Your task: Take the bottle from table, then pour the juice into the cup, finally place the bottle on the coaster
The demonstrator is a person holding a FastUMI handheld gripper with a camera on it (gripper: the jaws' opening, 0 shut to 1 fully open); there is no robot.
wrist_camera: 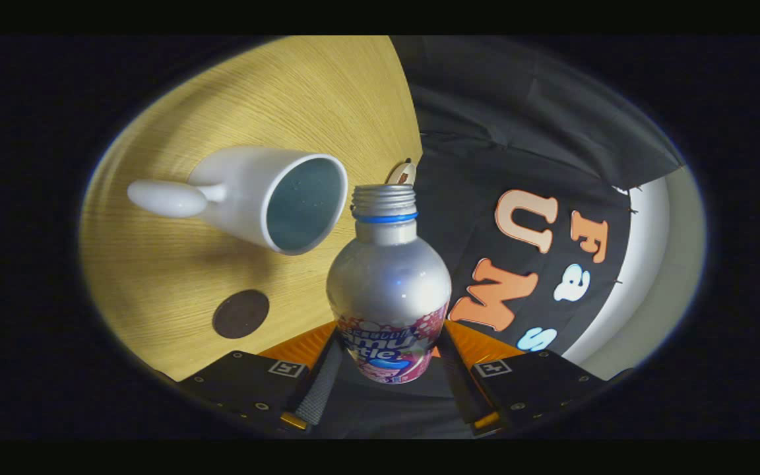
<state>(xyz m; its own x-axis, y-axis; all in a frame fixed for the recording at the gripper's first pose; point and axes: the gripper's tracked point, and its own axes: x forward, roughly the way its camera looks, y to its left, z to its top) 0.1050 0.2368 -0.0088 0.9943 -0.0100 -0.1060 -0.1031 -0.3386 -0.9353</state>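
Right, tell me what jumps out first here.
The silver bottle stands out, uncapped, clamped between the tool's fingers. Just beyond it sits the white cup, its mouth close beside the bottle's neck. A dark round coaster lies on the wooden table nearby.

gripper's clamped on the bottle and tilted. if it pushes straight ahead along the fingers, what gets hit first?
The gripper is shut on the bottle, whose open neck leads. Just beyond the neck is a small object at the table edge, then booth wall. The cup sits off that line. Depth is unclear.
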